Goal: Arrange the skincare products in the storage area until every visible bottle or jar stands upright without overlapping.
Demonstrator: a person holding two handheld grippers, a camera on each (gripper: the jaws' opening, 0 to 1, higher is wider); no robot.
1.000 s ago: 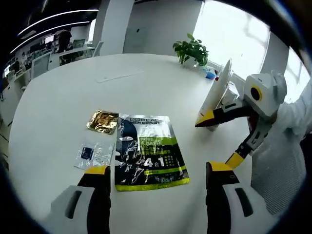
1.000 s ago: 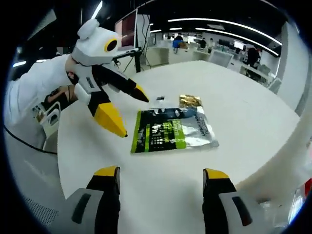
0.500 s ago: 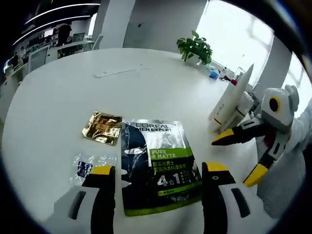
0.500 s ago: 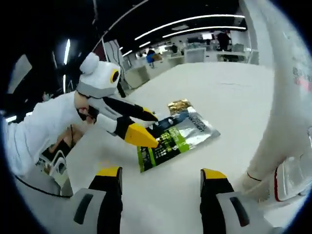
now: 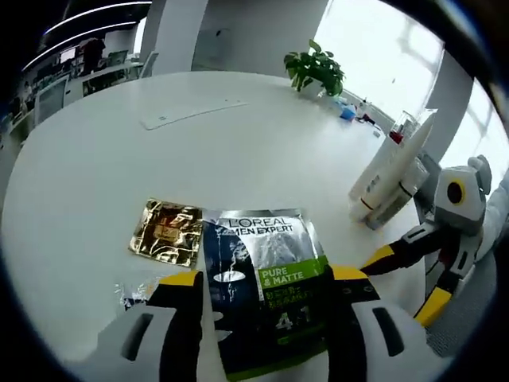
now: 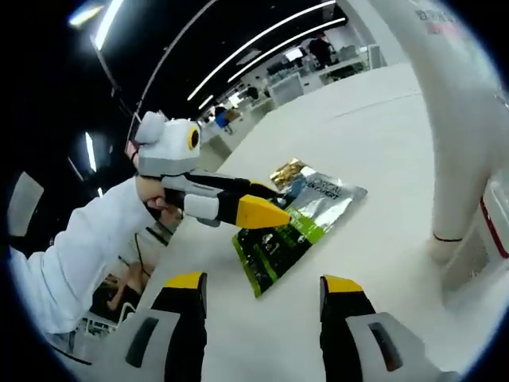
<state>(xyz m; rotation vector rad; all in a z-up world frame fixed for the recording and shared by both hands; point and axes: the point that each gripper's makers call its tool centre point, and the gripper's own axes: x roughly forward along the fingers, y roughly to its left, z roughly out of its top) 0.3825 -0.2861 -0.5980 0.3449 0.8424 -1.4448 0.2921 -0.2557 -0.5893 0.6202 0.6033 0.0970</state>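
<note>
In the left gripper view, the left gripper (image 5: 266, 282) hangs low over the white counter (image 5: 238, 151) with its yellow-tipped jaws spread wide and holding nothing; the large L'Oreal Men Expert sachet (image 5: 266, 294) lies flat between and just beyond them. Touching the sachet's far left corner lies a small gold foil packet (image 5: 167, 231), and near the left jaw, beside the sachet's left edge, a small clear packet (image 5: 134, 290) shows only in part. Right of the sachet the right gripper (image 5: 406, 274) reaches in over the counter edge, jaws parted with nothing between them. Beyond it, well apart from the sachet, a tall white tube (image 5: 390, 171) stands on its cap, leaning a little, with other small containers too blurred to name close by. Farthest off sits a potted plant (image 5: 314, 72).

The right gripper view adds the other side: its own jaws (image 6: 262, 286) stand wide and bare, the left gripper (image 6: 254, 207) hovers over the sachet (image 6: 294, 231), a white sleeve (image 6: 79, 255) is behind it, and the tube (image 6: 465, 135) rises large at the right, its foot on the counter.
</note>
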